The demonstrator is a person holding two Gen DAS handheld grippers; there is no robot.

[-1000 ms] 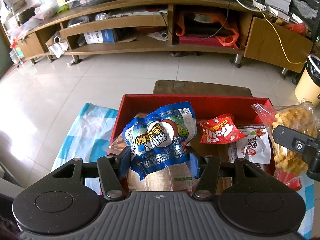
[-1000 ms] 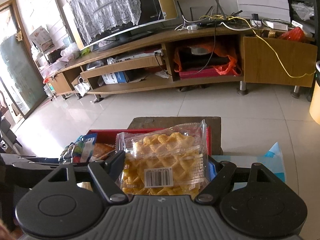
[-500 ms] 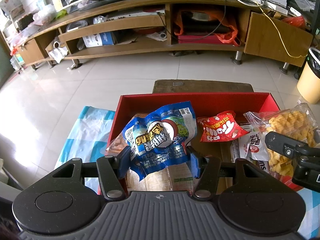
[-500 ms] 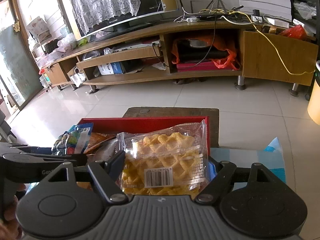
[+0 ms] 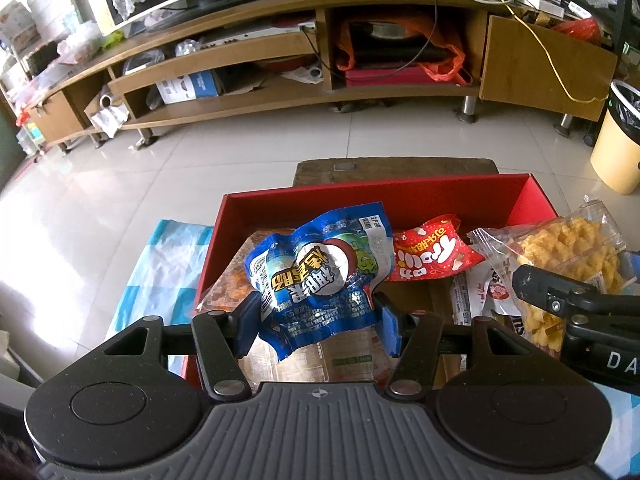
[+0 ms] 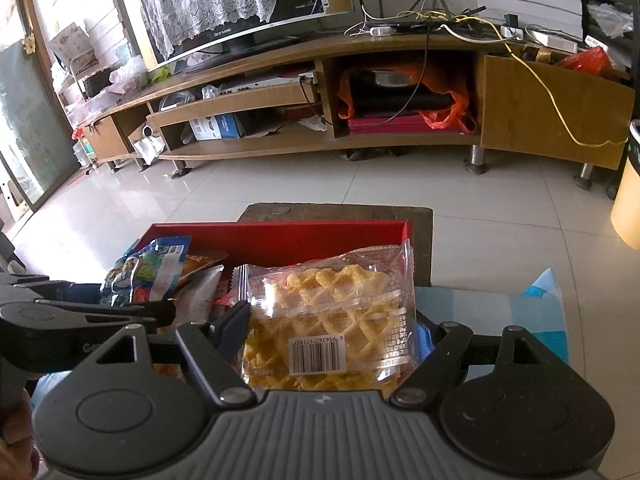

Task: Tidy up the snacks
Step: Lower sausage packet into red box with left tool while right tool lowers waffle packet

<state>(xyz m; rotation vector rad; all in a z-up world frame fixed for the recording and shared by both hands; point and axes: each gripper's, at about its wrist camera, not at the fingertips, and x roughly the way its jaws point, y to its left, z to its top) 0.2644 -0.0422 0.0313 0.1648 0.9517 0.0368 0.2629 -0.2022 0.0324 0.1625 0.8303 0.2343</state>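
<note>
Two hand-held grippers hover over a red box point(image 5: 420, 196) of snacks in a living room, each clamped on a packet. The left gripper point(image 5: 318, 316) pinches a crumpled blue snack bag point(image 5: 320, 272) by its lower half, the bag standing up above the box's left side; the right gripper point(image 6: 332, 340) grips a clear pack of yellow waffle crisps point(image 6: 332, 312) across its width, barcode toward the camera. Over the last second the waffle pack has travelled inward — from out past the box's right wall to a spot above its right-hand compartment, close beside the red packet point(image 5: 432, 252) and the white wrappers already lying there — while the blue bag has barely shifted in the left gripper's hold. That suggests both packets are on the point of being set down in the box, and neither has yet been let go. The camera view has also tipped lower than a second ago, bringing more of the box interior into sight. The box rests on a blue-and-white checked cloth point(image 5: 160, 268), with a dark wooden stool point(image 5: 396, 168) just behind it; beyond, across pale floor tiles, a long wooden TV stand point(image 5: 280, 60) holds cables, boxes and an orange bag.
</note>
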